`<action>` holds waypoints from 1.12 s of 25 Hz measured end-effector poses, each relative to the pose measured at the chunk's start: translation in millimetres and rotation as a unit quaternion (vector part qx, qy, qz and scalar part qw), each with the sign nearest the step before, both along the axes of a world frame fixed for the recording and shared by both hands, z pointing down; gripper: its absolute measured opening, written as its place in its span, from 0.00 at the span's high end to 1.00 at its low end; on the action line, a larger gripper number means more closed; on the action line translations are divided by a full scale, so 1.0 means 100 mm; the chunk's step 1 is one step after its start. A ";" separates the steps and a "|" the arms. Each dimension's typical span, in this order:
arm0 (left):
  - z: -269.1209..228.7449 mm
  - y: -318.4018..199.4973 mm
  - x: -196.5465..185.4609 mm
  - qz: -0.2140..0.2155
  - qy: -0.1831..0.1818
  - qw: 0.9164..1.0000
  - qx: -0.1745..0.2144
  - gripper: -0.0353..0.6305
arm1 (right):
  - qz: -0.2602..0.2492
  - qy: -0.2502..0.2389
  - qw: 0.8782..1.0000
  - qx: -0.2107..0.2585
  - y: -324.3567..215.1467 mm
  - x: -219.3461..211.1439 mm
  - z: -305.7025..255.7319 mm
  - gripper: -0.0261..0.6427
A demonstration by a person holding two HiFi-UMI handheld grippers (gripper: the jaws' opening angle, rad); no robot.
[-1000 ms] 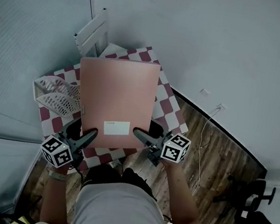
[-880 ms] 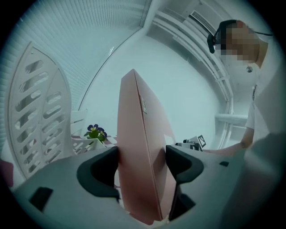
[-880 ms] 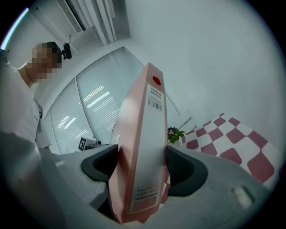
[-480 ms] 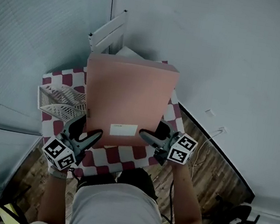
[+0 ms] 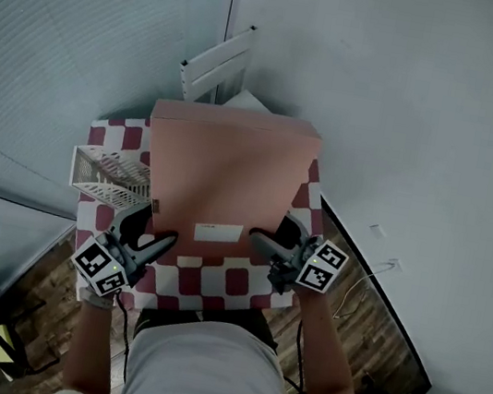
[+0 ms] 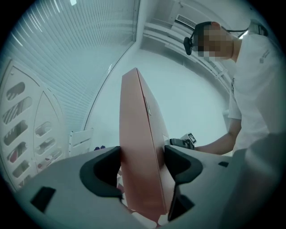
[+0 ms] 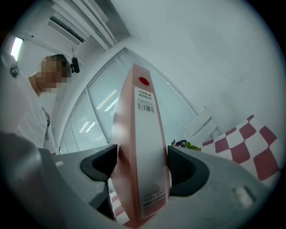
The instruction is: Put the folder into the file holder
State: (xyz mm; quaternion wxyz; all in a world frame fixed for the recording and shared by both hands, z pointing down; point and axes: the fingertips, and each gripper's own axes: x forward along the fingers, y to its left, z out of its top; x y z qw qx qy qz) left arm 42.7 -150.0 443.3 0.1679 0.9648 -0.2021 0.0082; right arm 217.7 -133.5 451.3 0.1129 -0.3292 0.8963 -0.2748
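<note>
- We hold the pink folder [image 5: 227,174] upright between our two grippers, above the near half of the red-and-white checked table [image 5: 237,283].
- The left gripper [image 6: 143,164] clamps the folder's thin open edge. Both dark pads press against the covers, and these jaws have just been closing in with the folder between them.
- The right gripper [image 7: 142,166] clasps the broad spine, one pad on each side. Its jaws have just been opening wider, and the spine fills the gap between them.
- The spine faces the right gripper view and bears a white barcode label [image 7: 145,96] with a red dot above it.
- On the cover facing us, near the lower edge, sits a white rectangular sticker [image 5: 217,231].
- The white mesh file holder [image 5: 105,175] stands on the table's left side, just left of the folder's lower left corner in the head view. The folder is outside it.
- We cannot tell whether the folder's bottom edge touches the table.
- A white slotted stand [image 5: 217,63] stands beyond the table's far edge, near the wall.
- Wooden floor [image 5: 366,324] shows to the right of the table.
</note>
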 end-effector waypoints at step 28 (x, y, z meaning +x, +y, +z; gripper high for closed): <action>0.09 -0.81 0.10 -0.216 -0.180 0.959 0.030 0.54 | -0.053 0.147 0.973 0.168 -1.01 0.09 -0.08 0.48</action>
